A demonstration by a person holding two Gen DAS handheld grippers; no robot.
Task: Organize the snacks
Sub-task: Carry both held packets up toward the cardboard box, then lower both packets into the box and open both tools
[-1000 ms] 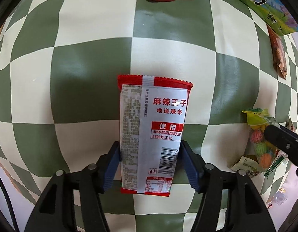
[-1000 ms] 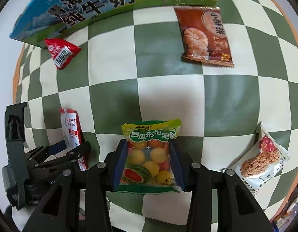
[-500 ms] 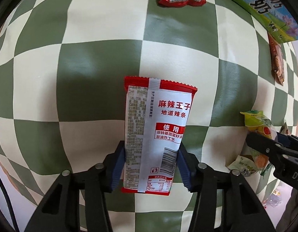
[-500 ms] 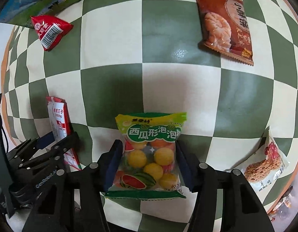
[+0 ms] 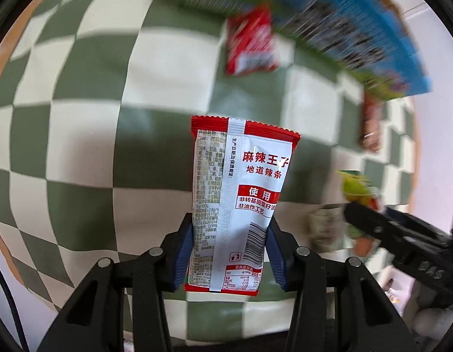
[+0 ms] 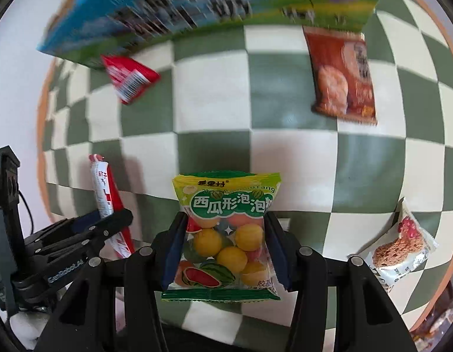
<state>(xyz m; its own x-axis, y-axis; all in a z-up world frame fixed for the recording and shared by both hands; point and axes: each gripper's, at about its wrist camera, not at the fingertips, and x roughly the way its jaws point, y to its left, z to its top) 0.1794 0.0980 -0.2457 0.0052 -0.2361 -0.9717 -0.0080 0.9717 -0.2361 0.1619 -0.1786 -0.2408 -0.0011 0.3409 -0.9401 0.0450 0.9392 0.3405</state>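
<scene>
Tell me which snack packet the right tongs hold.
The green-topped watermelon gum packet, clamped in the right tongs; the other packets are red, brown or white.

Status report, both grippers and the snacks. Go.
Left gripper shut on red-and-white packet. Right gripper shut on gum-ball bag. Three snacks loose on the checked cloth. Nothing in the way.

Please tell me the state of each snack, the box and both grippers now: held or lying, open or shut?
Left gripper: shut on the packet.
Red and white spicy strip packet: sealed, held.
Right gripper: shut on the bag.
Green and yellow watermelon gum bag: sealed, held.
Small red packet: lying on the checkered cloth.
Brown cracker packet: lying flat.
Clear cookie packet: lying at the edge.
Blue and green milk box: blurred; open or shut unclear.
</scene>
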